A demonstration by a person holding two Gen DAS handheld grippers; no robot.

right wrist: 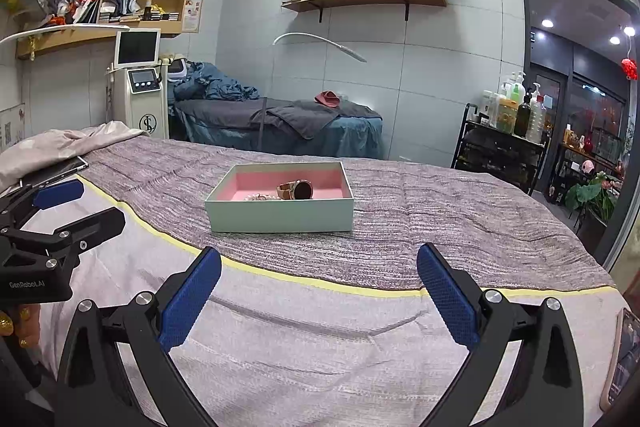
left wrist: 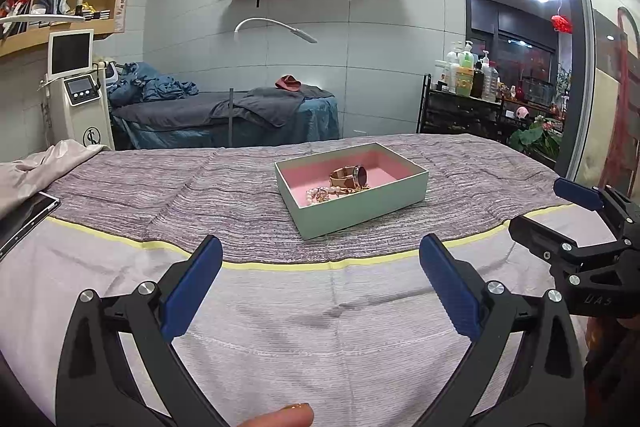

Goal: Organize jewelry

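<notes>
A mint-green box (left wrist: 362, 211) with a pink lining sits on the striped grey bed cover; it also shows in the right wrist view (right wrist: 280, 213). Inside lie a watch with a tan strap (left wrist: 350, 177) and a pearl bracelet (left wrist: 320, 194); the watch (right wrist: 298, 190) and part of the bracelet (right wrist: 256, 197) show in the right wrist view too. My left gripper (left wrist: 320, 255) is open and empty, well short of the box. My right gripper (right wrist: 319, 265) is open and empty, also short of the box. Each gripper shows at the edge of the other's view.
A tablet (left wrist: 24, 223) lies on the bed at the left. A phone (right wrist: 624, 359) lies at the bed's right edge. A crumpled pale sheet (right wrist: 60, 143) is at the far left. A treatment bed (left wrist: 224, 115), a machine (left wrist: 78, 95) and a bottle trolley (left wrist: 464, 107) stand behind.
</notes>
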